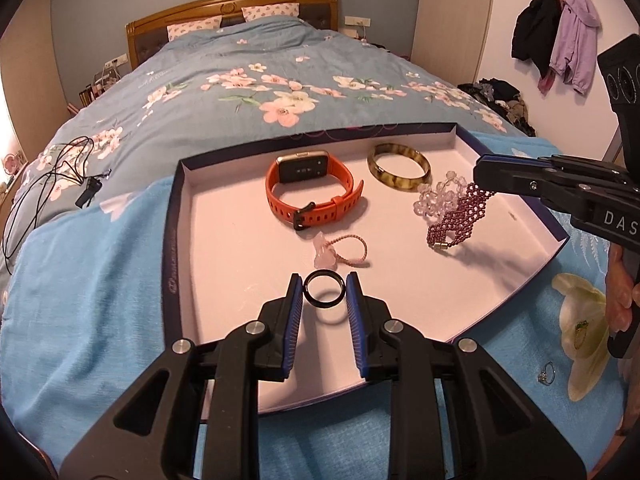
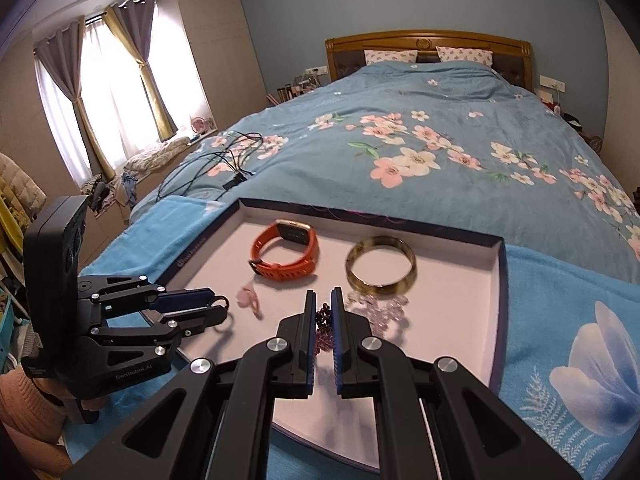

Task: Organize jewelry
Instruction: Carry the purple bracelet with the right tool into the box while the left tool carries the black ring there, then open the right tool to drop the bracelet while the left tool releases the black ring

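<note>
A shallow white-lined box tray lies on the bed. It holds an orange smartwatch, a tortoiseshell bangle, a clear bead bracelet and a pink charm bracelet. My left gripper is shut on a black ring just above the tray's near part. My right gripper is shut on a purple beaded bracelet, which hangs from it above the tray's right side.
The tray rests on a light blue towel over a floral duvet. Two small rings lie on the towel to the tray's right. A black cable lies on the duvet to the left.
</note>
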The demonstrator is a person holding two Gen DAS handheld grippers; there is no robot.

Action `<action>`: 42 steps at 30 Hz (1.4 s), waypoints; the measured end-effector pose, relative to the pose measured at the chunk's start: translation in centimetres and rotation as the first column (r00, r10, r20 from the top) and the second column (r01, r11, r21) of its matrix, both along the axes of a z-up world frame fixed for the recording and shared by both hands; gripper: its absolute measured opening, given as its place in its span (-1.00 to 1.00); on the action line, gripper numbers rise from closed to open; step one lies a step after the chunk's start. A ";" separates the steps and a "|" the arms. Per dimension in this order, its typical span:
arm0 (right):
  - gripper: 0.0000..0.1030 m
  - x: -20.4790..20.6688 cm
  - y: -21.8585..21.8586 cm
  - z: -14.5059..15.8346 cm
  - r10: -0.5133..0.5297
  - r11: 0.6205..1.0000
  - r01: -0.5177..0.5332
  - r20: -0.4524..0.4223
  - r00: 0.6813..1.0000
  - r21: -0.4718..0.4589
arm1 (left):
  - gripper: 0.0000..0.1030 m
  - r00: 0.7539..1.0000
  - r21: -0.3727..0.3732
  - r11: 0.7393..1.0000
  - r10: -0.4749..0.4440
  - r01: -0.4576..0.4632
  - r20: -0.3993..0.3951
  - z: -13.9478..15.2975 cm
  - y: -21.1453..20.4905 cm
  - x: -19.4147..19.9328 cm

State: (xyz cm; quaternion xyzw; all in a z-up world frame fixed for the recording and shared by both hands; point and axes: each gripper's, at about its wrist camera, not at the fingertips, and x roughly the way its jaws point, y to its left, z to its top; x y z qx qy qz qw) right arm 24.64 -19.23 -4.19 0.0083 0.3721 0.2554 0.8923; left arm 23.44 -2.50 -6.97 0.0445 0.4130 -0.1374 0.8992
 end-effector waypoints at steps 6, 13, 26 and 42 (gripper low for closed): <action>-0.89 0.1 -1.0 -0.9 -0.028 0.999 0.027 -0.027 0.999 -0.023 | -0.56 0.999 -0.020 1.000 -0.003 0.002 -0.032 -0.8 -0.3 0.7; -0.88 0.3 -1.7 -1.7 -0.053 0.998 0.051 -0.051 0.997 -0.040 | -0.52 0.999 -0.032 0.999 -0.013 0.011 -0.040 -0.8 -0.9 1.3; -0.68 -0.2 -3.0 -2.0 -0.106 0.994 0.104 -0.071 0.992 -0.038 | -0.11 0.998 -0.024 1.000 0.002 0.000 0.058 1.6 -0.7 -1.2; -0.21 -9.0 -6.7 -0.5 -0.129 0.992 0.129 -0.016 0.991 0.005 | 0.18 0.989 -0.012 0.998 -0.059 0.061 0.134 2.7 1.2 -10.2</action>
